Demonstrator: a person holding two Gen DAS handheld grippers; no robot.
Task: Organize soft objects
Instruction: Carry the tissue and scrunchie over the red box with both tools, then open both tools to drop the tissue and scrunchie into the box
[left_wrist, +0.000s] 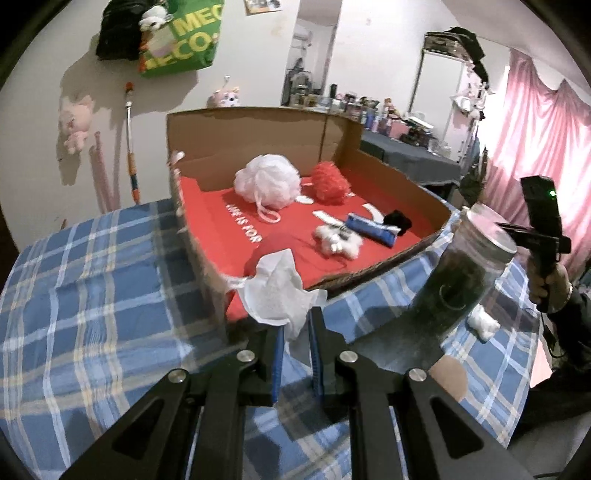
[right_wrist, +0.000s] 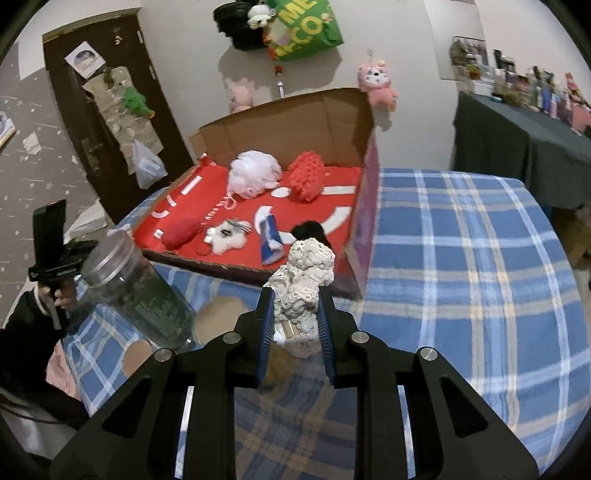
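My left gripper (left_wrist: 297, 325) is shut on a crumpled white tissue (left_wrist: 277, 291), held just in front of the near wall of the cardboard box (left_wrist: 258, 125). My right gripper (right_wrist: 295, 310) is shut on a cream knitted cloth (right_wrist: 304, 280), held above the table near the box's near right corner. The box, lined with a red cloth (left_wrist: 221, 221), holds a white bath pouf (left_wrist: 267, 181), a red pouf (left_wrist: 328, 182), a white furry toy (left_wrist: 338, 240), a blue pouch (left_wrist: 371, 229) and a black soft item (left_wrist: 397, 221). The box also shows in the right wrist view (right_wrist: 295, 122).
A tall clear jar (left_wrist: 461, 273) with dark contents and a metal lid stands on the blue plaid tablecloth (left_wrist: 92, 295) right of the box. A white cotton piece (left_wrist: 484, 323) lies beside it. Plush toys and a green bag (left_wrist: 184, 33) hang on the wall.
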